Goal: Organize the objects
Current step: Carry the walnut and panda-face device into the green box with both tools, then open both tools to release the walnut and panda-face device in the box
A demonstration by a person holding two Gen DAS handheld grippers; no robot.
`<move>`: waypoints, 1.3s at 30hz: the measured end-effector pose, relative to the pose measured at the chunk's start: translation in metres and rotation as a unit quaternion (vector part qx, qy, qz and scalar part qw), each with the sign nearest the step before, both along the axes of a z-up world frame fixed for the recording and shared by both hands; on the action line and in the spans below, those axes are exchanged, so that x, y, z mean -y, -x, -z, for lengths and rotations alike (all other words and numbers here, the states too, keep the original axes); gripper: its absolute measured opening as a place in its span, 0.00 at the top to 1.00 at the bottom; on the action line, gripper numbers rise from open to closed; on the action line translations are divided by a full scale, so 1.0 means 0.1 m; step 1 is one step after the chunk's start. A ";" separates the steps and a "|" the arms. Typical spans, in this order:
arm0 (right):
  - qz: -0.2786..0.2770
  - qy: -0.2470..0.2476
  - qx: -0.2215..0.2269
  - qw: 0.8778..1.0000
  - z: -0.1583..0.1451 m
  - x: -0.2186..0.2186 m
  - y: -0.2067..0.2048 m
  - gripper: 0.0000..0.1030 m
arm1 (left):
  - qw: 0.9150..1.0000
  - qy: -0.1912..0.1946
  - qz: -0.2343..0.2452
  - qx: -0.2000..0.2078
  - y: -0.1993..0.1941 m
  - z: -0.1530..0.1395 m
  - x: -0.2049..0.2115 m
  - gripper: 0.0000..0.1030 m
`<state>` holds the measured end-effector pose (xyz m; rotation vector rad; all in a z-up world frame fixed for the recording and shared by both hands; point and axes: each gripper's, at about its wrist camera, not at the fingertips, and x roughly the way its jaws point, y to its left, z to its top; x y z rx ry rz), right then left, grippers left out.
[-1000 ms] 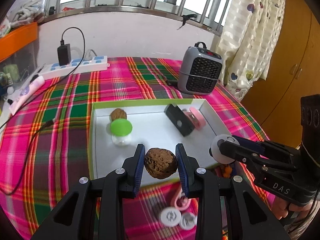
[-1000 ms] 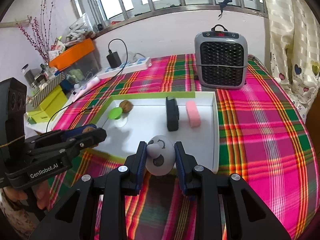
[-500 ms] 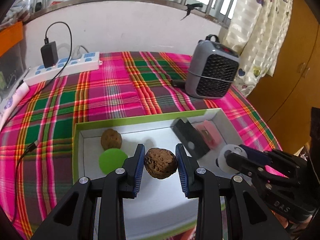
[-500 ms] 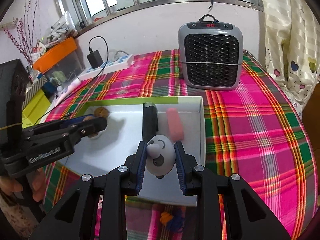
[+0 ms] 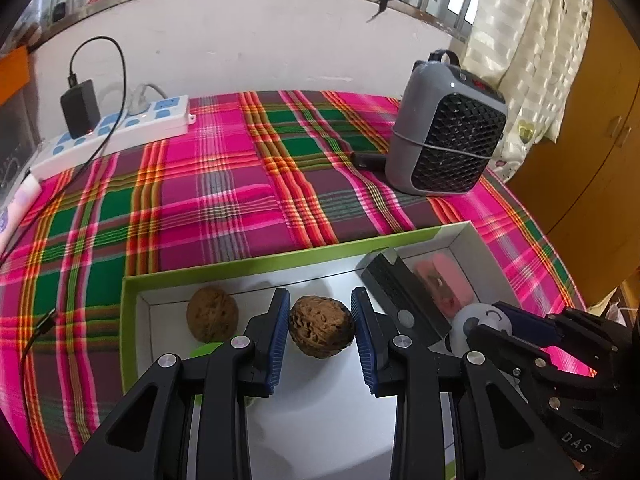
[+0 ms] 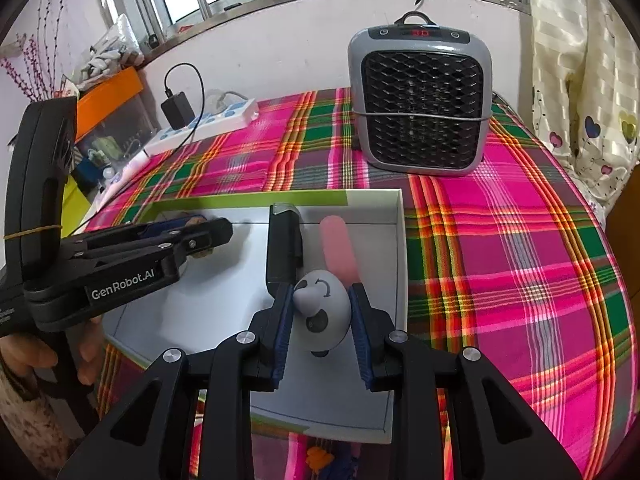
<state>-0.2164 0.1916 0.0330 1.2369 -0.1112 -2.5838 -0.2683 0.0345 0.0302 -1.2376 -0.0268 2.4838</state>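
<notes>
My left gripper [image 5: 321,330] is shut on a brown walnut [image 5: 321,332], held over the white box [image 5: 276,264] with the green rim. A second walnut [image 5: 212,314] lies in the box's far left corner, and a green-capped item [image 5: 206,349] peeks out beside my left finger. My right gripper [image 6: 320,318] is shut on a white egg-shaped toy with a face [image 6: 322,316], over the box's right part [image 6: 396,264]. A black block [image 6: 282,246] and a pink piece [image 6: 340,250] stand in the box just beyond the toy. In the left wrist view the right gripper [image 5: 486,326] comes in from the right with the toy [image 5: 478,318].
A grey heater [image 6: 420,100] stands behind the box on the plaid cloth [image 6: 500,240]. A white power strip [image 5: 112,132] with a black charger [image 5: 80,106] lies at the back left. A hand [image 6: 36,360] holds the left gripper. Small items [image 6: 320,458] lie on the cloth before the box.
Both grippers have moved forward over the box with their loads, the left one farther. The box's front rim and the small items on the cloth have dropped out of the left wrist view.
</notes>
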 end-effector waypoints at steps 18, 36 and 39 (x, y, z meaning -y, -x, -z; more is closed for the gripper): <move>-0.003 -0.012 0.005 1.000 0.06 0.03 0.05 0.72 | 1.000 0.023 0.003 0.009 0.08 0.05 -0.07 0.71; -0.005 -0.012 0.003 1.000 0.07 0.05 0.07 0.71 | 0.999 0.040 0.007 0.009 0.11 0.06 -0.10 0.71; -0.006 -0.015 0.003 1.000 0.07 0.05 0.06 0.71 | 0.999 0.040 0.006 0.009 0.11 0.06 -0.09 0.71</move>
